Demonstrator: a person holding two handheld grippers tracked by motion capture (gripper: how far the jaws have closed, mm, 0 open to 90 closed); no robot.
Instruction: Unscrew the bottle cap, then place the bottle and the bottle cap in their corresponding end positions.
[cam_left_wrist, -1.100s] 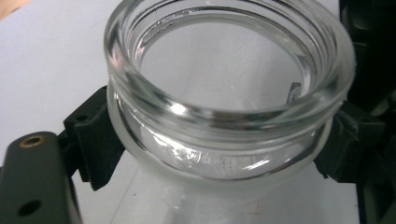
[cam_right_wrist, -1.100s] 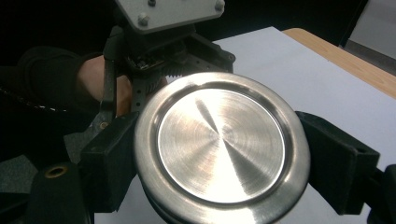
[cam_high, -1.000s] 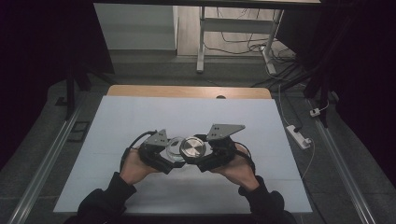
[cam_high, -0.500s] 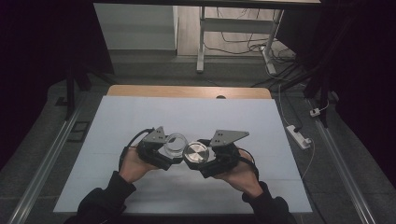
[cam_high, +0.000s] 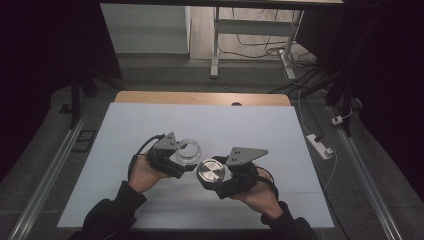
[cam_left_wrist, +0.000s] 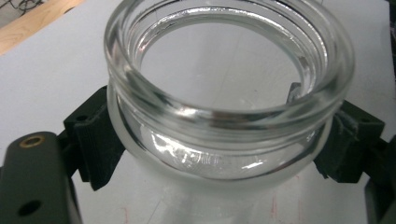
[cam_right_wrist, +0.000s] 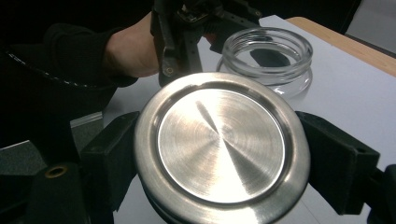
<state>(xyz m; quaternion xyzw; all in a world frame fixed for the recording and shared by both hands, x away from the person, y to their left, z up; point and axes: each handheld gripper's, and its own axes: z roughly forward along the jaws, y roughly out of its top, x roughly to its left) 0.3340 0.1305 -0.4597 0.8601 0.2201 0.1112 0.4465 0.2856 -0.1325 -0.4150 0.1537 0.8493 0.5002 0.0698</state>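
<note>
While each gripper's jaws clamp something: one glass jar (cam_high: 188, 150) left, one steel lid (cam_high: 210, 171) right.

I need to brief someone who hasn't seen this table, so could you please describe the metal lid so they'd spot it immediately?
Start at the white table and look near its front edge, where two hands hold tools. The metal lid sits clamped in the right tool, just right of the glass jar held by the left tool. It is a flat, opaque, brushed-silver disc; the jar is clear and open-topped.
</note>
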